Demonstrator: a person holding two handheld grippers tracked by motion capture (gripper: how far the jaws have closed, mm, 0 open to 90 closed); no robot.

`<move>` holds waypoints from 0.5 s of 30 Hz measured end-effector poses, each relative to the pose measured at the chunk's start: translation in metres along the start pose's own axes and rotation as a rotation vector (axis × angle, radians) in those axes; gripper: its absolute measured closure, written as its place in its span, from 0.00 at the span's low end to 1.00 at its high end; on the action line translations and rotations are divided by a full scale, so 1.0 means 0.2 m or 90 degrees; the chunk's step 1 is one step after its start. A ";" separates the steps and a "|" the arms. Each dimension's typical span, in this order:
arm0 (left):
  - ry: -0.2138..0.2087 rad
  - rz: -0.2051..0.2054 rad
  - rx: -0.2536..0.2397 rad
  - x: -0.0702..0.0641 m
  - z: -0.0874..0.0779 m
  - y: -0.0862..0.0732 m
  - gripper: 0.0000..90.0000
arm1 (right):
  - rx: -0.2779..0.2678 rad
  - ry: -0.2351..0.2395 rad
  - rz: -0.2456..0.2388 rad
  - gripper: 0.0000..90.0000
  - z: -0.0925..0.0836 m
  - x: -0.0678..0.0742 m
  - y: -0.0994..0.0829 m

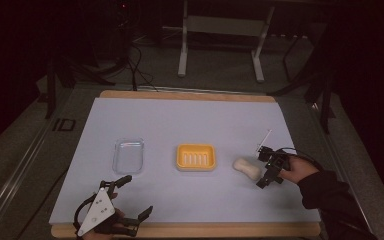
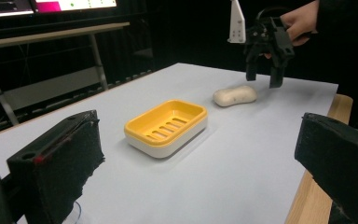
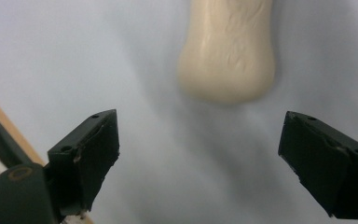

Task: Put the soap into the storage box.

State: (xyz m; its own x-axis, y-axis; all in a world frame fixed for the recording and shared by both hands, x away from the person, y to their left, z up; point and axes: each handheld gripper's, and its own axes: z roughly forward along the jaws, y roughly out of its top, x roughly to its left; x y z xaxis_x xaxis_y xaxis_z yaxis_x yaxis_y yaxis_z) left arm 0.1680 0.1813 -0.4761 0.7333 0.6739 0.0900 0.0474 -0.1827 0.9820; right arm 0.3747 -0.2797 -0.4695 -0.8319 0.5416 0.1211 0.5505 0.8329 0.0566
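Note:
A cream bar of soap (image 1: 247,168) lies flat on the pale mat, right of a yellow soap dish (image 1: 196,156) with a slotted floor. My right gripper (image 1: 263,170) hovers just right of the soap, open, its jaws pointing down at the mat. In the right gripper view the soap (image 3: 228,51) lies ahead of the spread jaws, not between them. The left gripper view shows the soap dish (image 2: 166,127), the soap (image 2: 235,95) and the right gripper (image 2: 263,77) above it. My left gripper (image 1: 136,196) is open and holds nothing near the table's front left edge.
A clear plastic tray (image 1: 128,156) sits left of the soap dish. The table's wooden rim (image 1: 190,230) runs along the front. Desk legs (image 1: 182,45) and cables stand on the floor beyond the far edge.

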 end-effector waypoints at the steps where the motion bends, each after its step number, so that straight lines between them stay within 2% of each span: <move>1: 0.001 0.001 0.000 0.00 0.00 0.00 0.01 | -0.004 0.002 0.000 0.13 0.00 -0.01 0.01; 4: 0.005 0.008 0.006 0.00 0.00 0.00 0.01 | -0.005 0.005 0.005 0.13 0.02 -0.02 0.03; 15: 0.000 0.003 0.002 0.00 0.00 0.00 0.01 | -0.029 0.008 0.002 0.14 0.04 -0.05 0.10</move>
State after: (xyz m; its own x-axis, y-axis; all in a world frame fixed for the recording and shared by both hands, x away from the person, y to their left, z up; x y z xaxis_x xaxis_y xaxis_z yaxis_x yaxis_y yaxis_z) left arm 0.1679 0.1807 -0.4762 0.7339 0.6727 0.0943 0.0463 -0.1880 0.9811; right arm 0.3930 -0.2670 -0.4770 -0.8292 0.5428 0.1334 0.5562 0.8248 0.1013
